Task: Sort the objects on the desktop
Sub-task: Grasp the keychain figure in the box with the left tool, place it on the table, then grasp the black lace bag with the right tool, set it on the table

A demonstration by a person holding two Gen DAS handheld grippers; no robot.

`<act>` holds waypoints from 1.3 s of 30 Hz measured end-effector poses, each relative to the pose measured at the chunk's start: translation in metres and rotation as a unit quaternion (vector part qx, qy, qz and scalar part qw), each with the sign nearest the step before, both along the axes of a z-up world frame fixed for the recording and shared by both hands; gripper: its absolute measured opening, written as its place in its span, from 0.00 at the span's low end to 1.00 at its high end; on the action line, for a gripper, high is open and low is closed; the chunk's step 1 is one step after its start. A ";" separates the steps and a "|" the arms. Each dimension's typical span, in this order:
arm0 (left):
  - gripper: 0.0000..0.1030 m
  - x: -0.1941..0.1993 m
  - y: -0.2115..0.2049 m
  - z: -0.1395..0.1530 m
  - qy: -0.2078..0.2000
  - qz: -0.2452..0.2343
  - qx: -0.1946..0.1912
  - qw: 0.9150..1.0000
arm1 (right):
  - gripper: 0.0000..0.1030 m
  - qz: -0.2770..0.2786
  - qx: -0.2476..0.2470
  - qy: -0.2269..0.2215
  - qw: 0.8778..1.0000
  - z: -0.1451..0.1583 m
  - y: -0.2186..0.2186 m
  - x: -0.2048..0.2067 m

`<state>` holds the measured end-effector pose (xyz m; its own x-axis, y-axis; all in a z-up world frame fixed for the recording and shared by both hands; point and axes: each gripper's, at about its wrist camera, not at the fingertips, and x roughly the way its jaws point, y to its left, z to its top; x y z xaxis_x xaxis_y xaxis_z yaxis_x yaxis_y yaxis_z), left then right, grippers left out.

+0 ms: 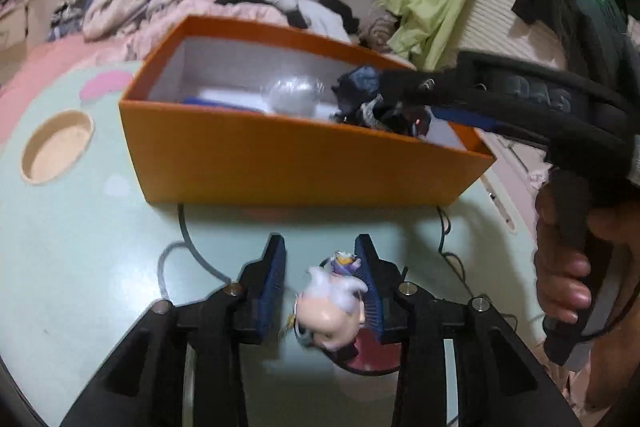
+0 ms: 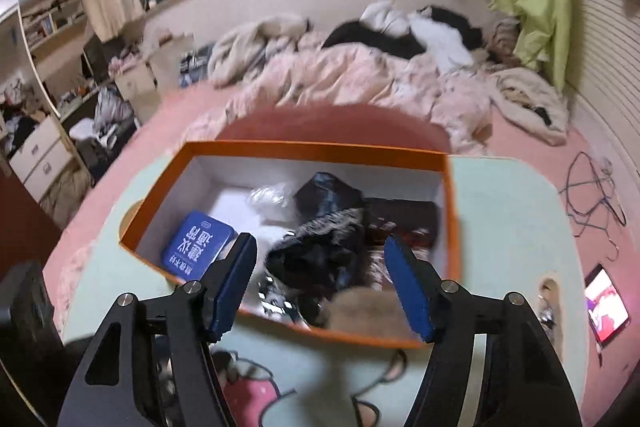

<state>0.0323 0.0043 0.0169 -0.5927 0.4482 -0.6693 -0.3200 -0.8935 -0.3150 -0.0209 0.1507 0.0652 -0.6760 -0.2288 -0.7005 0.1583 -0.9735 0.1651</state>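
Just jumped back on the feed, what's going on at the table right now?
Desk items are being sorted into the orange box on the pale green table. The left gripper is open around a small doll figure lying on the table in front of the box, not yet clamped. The right gripper hangs open over the box, holding nothing. Inside already are a blue tin, dark fabric items and a clear plastic piece.

Left wrist view low before the orange box (image 1: 304, 163), right wrist view above it; both bedward
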 end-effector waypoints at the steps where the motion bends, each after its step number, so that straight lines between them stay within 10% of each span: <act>1: 0.38 0.001 0.000 0.000 0.003 0.000 0.001 1.000 | 0.65 0.000 0.003 -0.007 1.000 -0.003 0.004 -0.006; 9: 0.71 0.007 0.007 0.000 0.022 -0.006 -0.018 1.000 | 0.31 0.020 0.028 -0.044 0.998 -0.030 -0.007 -0.026; 13: 0.74 0.008 -0.008 0.000 0.022 0.003 0.021 1.000 | 0.25 0.043 -0.034 0.037 0.998 -0.008 0.007 0.001; 17: 0.77 0.009 -0.020 0.000 0.016 0.023 0.063 0.998 | 0.25 0.080 -0.063 0.135 0.985 0.022 0.019 0.049; 23: 0.77 0.008 -0.038 0.007 0.020 0.059 0.099 0.993 | 0.25 0.135 -0.117 0.118 0.977 0.006 0.039 0.102; 29: 0.77 0.000 -0.054 0.041 0.061 0.086 0.078 0.991 | 0.30 0.105 -0.086 0.023 0.990 -0.041 0.030 0.096; 31: 0.77 -0.010 -0.052 0.061 0.078 0.081 0.063 0.992 | 0.46 0.078 -0.088 -0.020 0.993 -0.055 0.032 0.082; 34: 0.77 -0.041 -0.037 0.085 0.070 0.060 0.021 0.995 | 0.64 0.053 -0.080 -0.020 0.995 -0.058 0.039 0.080; 39: 0.76 -0.072 -0.001 0.100 0.061 -0.002 -0.021 0.998 | 0.64 0.034 -0.087 0.014 0.996 -0.057 0.047 0.104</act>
